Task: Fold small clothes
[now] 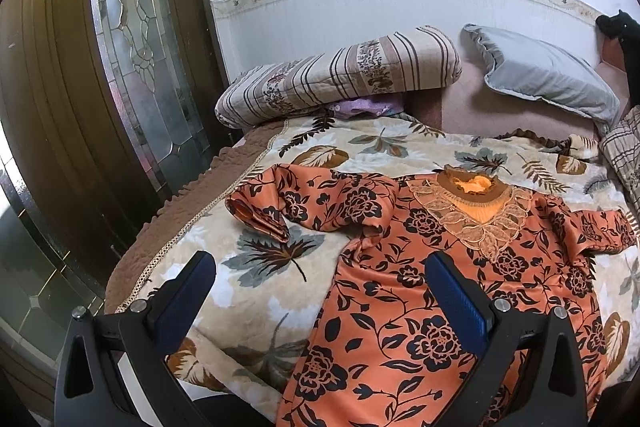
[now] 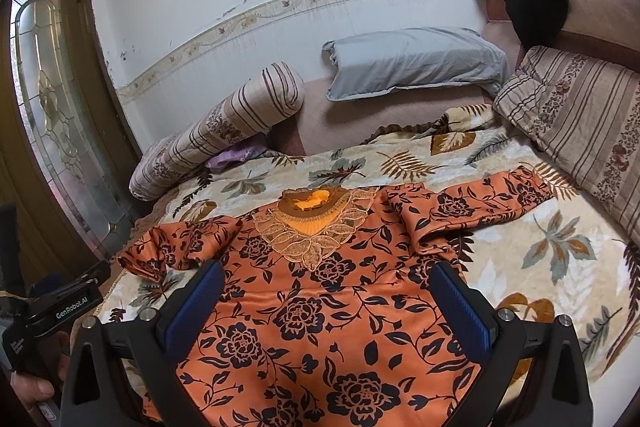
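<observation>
An orange top with black flowers and a lace collar [image 1: 420, 307] [image 2: 320, 307] lies face up on the leaf-print blanket [image 1: 256, 267] [image 2: 560, 267]. Its left sleeve [image 1: 280, 203] [image 2: 168, 247] is bunched and twisted; its right sleeve [image 2: 480, 203] stretches out to the right. My left gripper [image 1: 320, 267] is open, hovering over the garment's left edge below the armpit, with nothing between its blue pads. My right gripper [image 2: 328, 279] is open above the chest area, also holding nothing.
A striped bolster [image 1: 340, 75] [image 2: 224, 123], a grey pillow [image 1: 548, 71] [image 2: 412, 63] and another striped cushion [image 2: 580, 131] lie at the head of the bed. A wooden door with glass [image 1: 132, 67] stands close on the left. A hand on the other gripper's handle [image 2: 36, 387] shows at lower left.
</observation>
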Motion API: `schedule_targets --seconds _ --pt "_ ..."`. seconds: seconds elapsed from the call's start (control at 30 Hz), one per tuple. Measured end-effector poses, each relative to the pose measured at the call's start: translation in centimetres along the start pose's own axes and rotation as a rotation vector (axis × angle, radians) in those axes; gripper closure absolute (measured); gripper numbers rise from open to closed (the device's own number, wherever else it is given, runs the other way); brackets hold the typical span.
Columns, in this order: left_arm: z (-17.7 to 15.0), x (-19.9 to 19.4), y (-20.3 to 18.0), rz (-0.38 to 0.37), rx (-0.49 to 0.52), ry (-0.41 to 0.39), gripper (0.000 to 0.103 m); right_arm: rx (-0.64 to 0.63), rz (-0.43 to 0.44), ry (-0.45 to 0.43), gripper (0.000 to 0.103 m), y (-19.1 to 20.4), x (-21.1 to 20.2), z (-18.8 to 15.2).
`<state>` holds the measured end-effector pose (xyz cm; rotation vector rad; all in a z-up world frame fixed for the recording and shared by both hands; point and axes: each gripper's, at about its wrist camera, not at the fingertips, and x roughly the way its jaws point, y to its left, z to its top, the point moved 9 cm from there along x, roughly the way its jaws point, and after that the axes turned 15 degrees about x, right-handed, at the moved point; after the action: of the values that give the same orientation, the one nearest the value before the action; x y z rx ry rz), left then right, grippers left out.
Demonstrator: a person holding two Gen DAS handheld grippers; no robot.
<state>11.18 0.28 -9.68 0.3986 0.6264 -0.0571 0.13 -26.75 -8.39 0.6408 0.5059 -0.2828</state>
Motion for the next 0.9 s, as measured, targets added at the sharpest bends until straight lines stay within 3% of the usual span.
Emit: schedule_targets --seconds 0.13,0.27,0.37,0.43,0.57,0.63,0.7,0.77,0.9 --pt "-0.1 1.7 -0.9 -0.021 0.019 0.024 0.000 0.022 0.006 0.018 0.000 -0.8 1.2 0.7" --pt "-1.2 5.7 -3.7 -0.075 0.081 0.102 0.000 0.095 0.007 0.005 0.000 -4.8 3.5 3.3" --pt "-3.7 10.4 -7.0 -0.133 0.155 0.235 0.000 0.265 0.004 0.007 0.000 -11.3 6.3 6.3" --pt "-5.6 13.2 -9.1 -0.141 0.210 0.311 0.000 0.433 -0.050 0.012 0.000 -17.7 8.5 8.1" --pt "-7.5 16.0 -11.7 -0.145 0.270 0.359 0.000 0.751 -0.086 -0.021 0.000 -28.8 12.5 10.8" --pt "-7.8 16.8 -12.7 -0.165 0.281 0.358 0.000 0.883 -0.083 -0.002 0.006 -32.8 14.9 11.2" --pt "-8.5 17.5 -13.5 -0.184 0.291 0.365 0.000 1.008 -0.066 0.028 0.021 -35.4 17.5 11.3" --pt "-8.4 17.5 -13.5 -0.192 0.277 0.340 0.000 1.046 -0.071 0.019 0.022 -36.7 19.1 11.8" --pt "-8.9 17.8 -13.4 -0.244 0.211 0.307 0.000 1.050 -0.162 0.003 0.040 -38.8 22.3 12.4"
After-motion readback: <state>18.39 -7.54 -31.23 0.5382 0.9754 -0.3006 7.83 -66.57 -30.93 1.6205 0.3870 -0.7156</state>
